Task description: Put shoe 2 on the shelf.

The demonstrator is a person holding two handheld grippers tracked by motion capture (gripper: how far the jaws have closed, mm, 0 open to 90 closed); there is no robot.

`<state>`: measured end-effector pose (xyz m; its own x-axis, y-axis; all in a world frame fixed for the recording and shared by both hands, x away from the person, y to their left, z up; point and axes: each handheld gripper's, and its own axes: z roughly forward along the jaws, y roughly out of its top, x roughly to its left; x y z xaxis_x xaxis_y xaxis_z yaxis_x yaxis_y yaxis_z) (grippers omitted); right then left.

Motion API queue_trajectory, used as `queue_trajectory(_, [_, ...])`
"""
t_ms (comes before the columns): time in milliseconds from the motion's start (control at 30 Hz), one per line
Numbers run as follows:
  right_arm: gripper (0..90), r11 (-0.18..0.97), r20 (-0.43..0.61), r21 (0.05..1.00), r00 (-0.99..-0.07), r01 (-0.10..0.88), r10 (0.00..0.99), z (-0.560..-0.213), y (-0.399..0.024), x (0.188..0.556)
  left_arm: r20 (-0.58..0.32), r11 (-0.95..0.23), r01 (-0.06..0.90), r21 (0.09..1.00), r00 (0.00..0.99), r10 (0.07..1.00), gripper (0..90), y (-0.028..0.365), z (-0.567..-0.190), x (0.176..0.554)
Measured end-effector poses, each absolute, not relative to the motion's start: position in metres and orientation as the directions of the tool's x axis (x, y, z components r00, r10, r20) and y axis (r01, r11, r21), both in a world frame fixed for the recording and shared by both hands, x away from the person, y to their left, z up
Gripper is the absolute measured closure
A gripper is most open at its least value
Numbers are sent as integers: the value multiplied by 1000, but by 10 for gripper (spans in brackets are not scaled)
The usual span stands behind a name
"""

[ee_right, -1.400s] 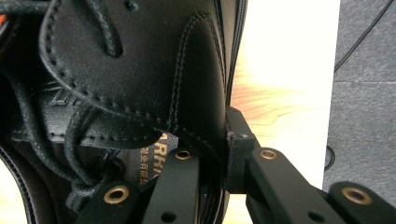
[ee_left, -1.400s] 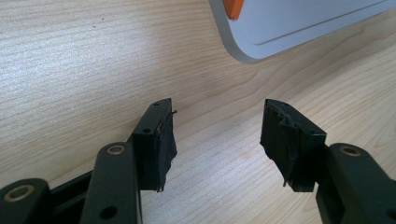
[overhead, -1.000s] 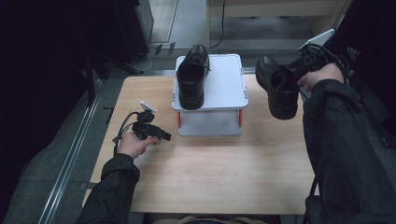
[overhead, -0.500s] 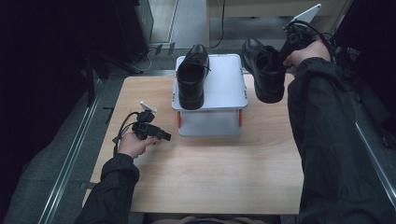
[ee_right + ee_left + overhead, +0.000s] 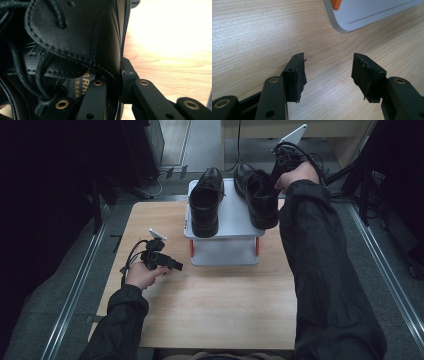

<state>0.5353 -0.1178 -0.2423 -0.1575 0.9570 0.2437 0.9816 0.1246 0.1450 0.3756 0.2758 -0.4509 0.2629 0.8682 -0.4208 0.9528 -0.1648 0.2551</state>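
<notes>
Left gripper (image 5: 172, 266): at the table's left side, in the person's left hand; jaws spread wide with only bare wood between them, holding nothing.
Table (image 5: 220, 305): pale wood grain.
Stand (image 5: 235, 217): white raised platform with orange trim at the far middle of the table; its rounded corner and an orange tab show in the left gripper view (image 5: 362, 17).
Left shoe (image 5: 205, 202): black laced dress shoe lying on the stand's left half.
Right shoe (image 5: 260, 195): black smooth leather, stitched edges, laces; over the stand's right half, just beside the first.
Right gripper (image 5: 287, 160): jaws closed on the right shoe's side wall.
Close detail: the right gripper view shows one jaw inside the right shoe (image 5: 75, 37), one outside, plus gold lettering on the insole.
</notes>
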Motion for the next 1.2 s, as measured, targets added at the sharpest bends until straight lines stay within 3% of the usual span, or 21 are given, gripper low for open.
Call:
queue_trajectory(433, [847, 170, 226, 148, -200, 974, 953, -252, -83, 537, -421, -158, 953, 259, 258, 869, 440, 279, -451, 376])
queue_trajectory(1200, [727, 258, 282, 164, -296, 952, 913, -261, -62, 510, -419, -158, 955, 251, 254, 872, 440, 277, -452, 377])
